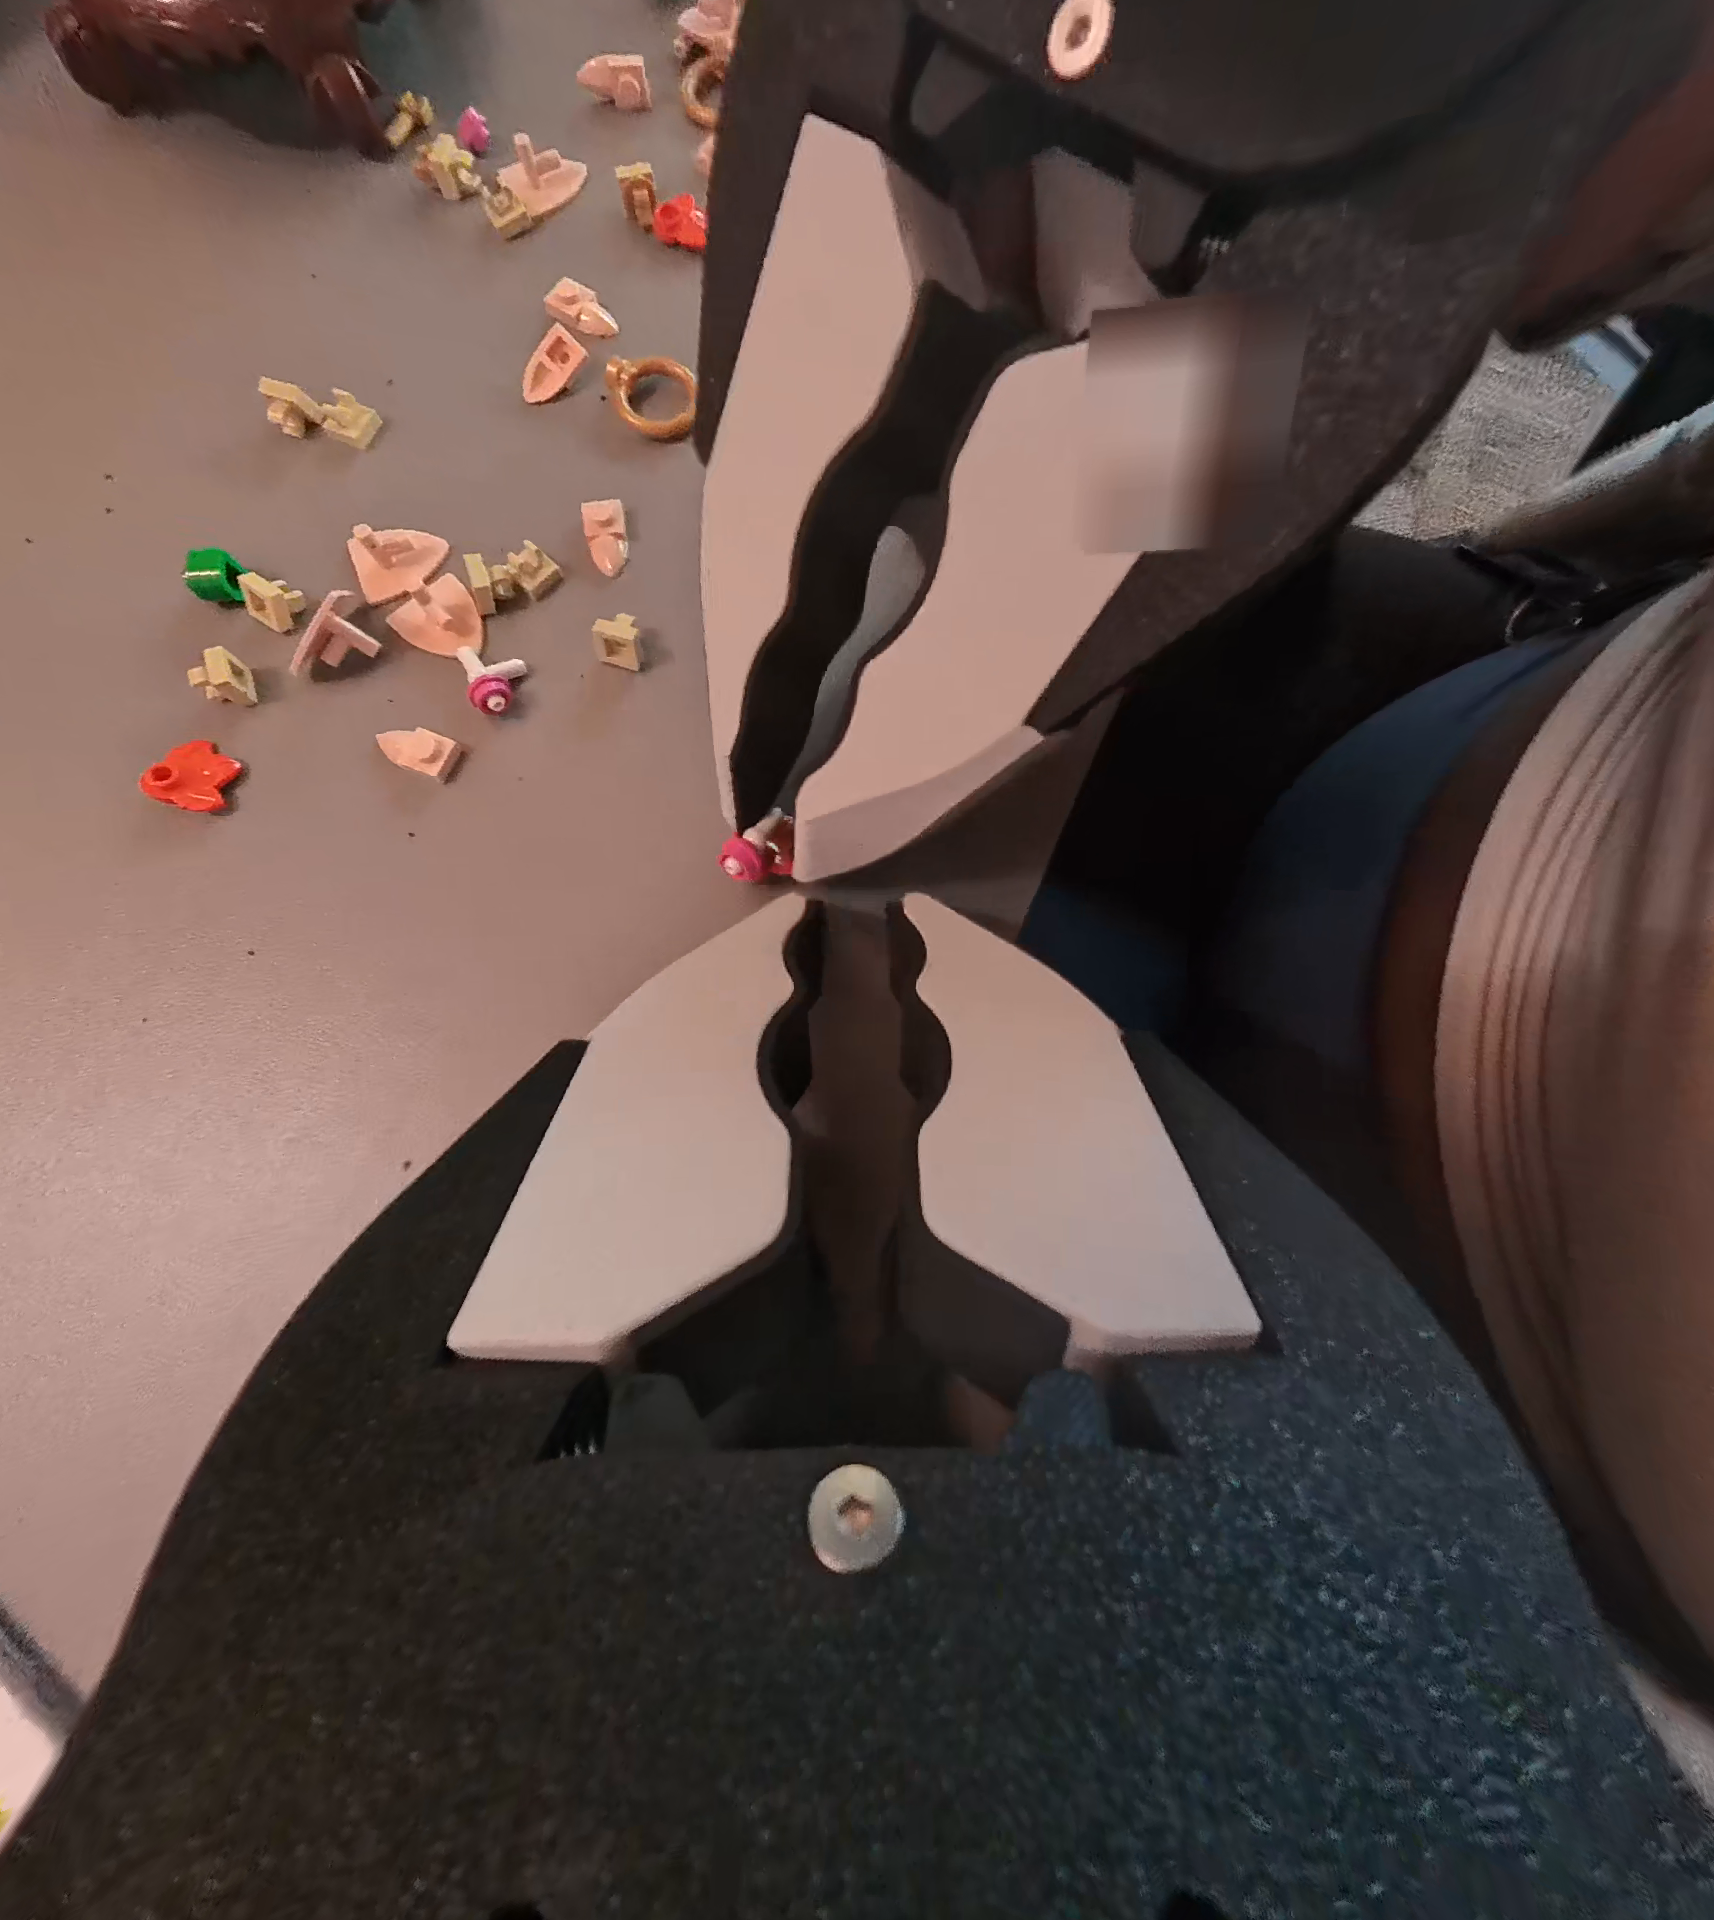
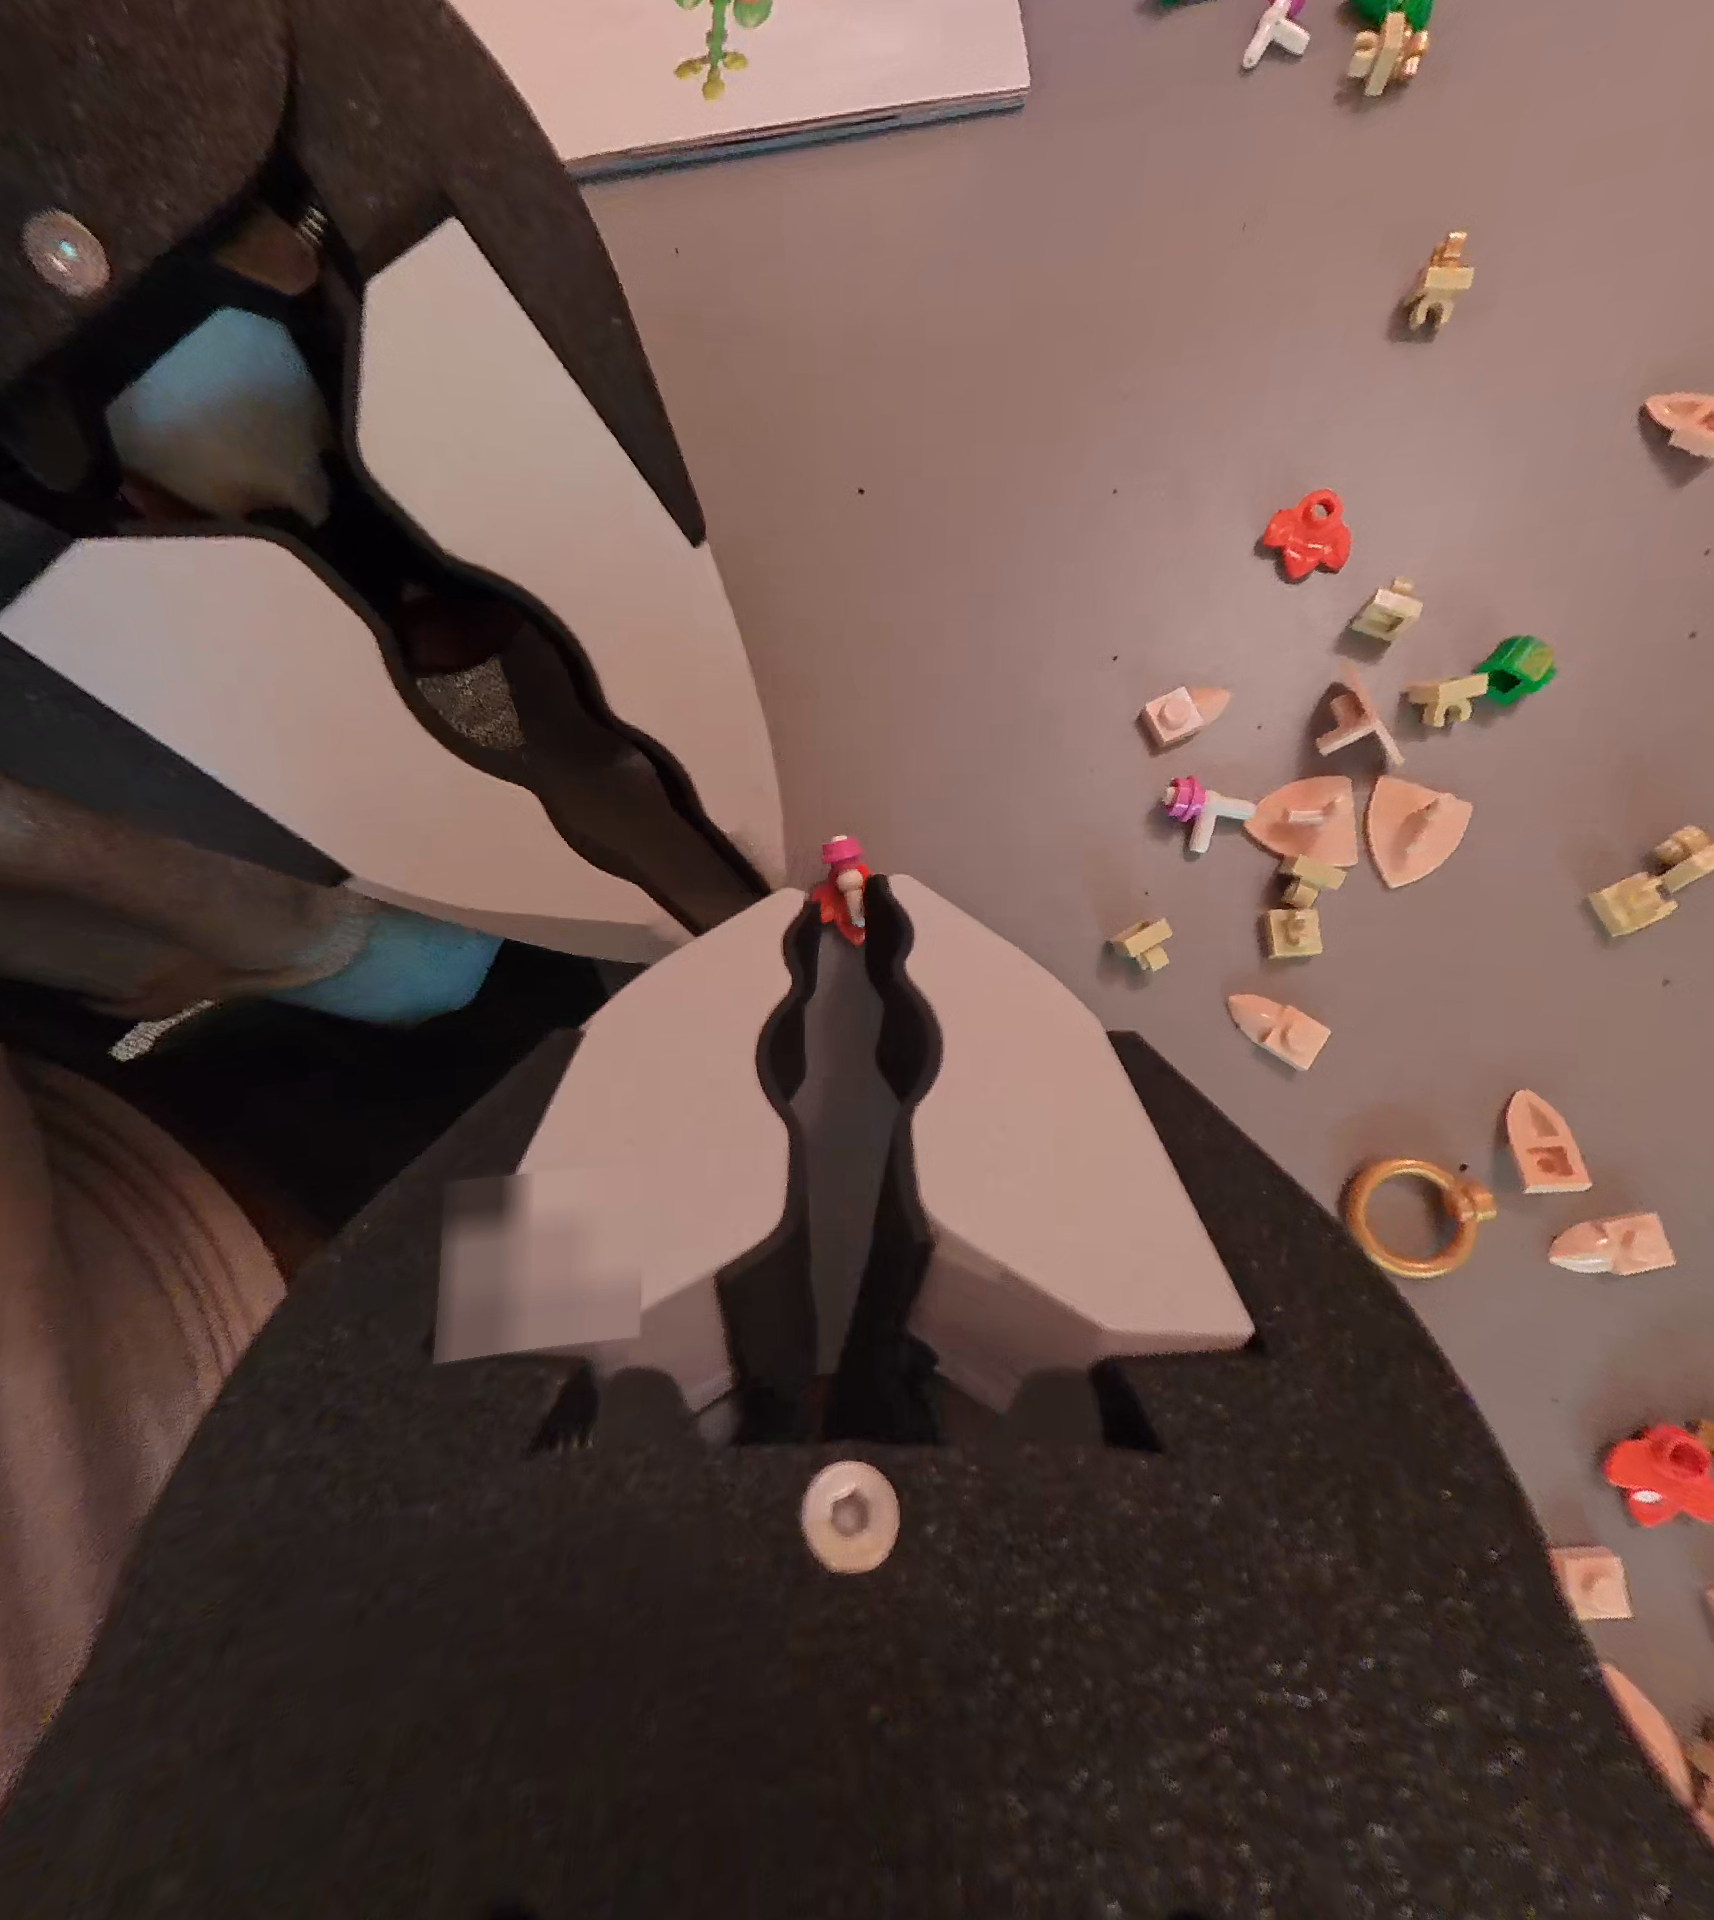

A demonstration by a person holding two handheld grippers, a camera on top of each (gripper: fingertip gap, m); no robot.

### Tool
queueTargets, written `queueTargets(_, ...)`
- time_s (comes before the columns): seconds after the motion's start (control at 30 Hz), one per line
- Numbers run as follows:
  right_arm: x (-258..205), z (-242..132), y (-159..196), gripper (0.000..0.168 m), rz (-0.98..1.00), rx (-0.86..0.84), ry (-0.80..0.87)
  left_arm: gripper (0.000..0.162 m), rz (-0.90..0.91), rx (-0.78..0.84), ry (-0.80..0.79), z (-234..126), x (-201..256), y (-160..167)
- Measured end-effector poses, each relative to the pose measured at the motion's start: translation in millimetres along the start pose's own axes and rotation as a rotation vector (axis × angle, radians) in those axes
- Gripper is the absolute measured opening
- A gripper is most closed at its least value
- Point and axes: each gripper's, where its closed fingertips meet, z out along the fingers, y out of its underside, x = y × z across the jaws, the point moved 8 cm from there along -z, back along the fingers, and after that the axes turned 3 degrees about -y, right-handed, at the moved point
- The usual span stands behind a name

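Note:
My right gripper (image 2: 845, 896) is shut on a tiny flower piece (image 2: 840, 902): a red leaf part, a white stem and a pink stud on top. It holds the piece above the grey table (image 2: 988, 520). In the left wrist view the right gripper (image 1: 770, 823) comes down from the top with the piece (image 1: 755, 852) at its tips. My left gripper (image 1: 842, 912) is shut, with nothing visible between its tips. Its tips meet the right gripper's tips right beside the piece. It also shows in the right wrist view (image 2: 754, 883), coming in from the upper left.
Several small loose pieces lie on the table: pink petals (image 2: 1409, 826), tan clips (image 2: 1663, 883), a gold ring (image 2: 1409, 1216), red flowers (image 2: 1305, 535), a green piece (image 2: 1513, 670) and a second pink-and-white stem (image 1: 491, 681). A booklet (image 2: 780, 83) lies beyond. A brown part (image 1: 209, 52) is at the far edge. A person's body (image 1: 1611, 1143) is close by. The grippers are tip to tip, or close to it.

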Motion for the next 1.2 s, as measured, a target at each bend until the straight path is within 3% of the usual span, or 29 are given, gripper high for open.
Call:
queueTargets(0.23,2.7,1.7,-4.6,0.009,-0.058,-0.047,-0.03,0.014,0.188,0.124,-0.105,-18.4,-15.1,-10.5)
queueTargets(0.5,5.6,1.7,-8.8,0.008,-0.128,-0.104,-0.077,0.014,0.348,0.022,-0.026,-0.1,-22.7,-10.2)
queueTargets(0.6,5.9,2.0,-10.1,0.008,-0.147,-0.12,-0.084,0.007,0.352,0.004,0.017,3.6,-22.7,-9.3)
queueTargets(0.83,7.2,3.9,-16.1,0.003,-0.158,-0.202,-0.085,0.006,0.3,0.101,0.043,3.1,-25.5,-2.5)
queueTargets(1.2,1.6,7.7,-25.3,0.004,-0.236,-0.321,-0.045,0.004,0.293,0.113,0.033,0.5,-25.5,-1.7)
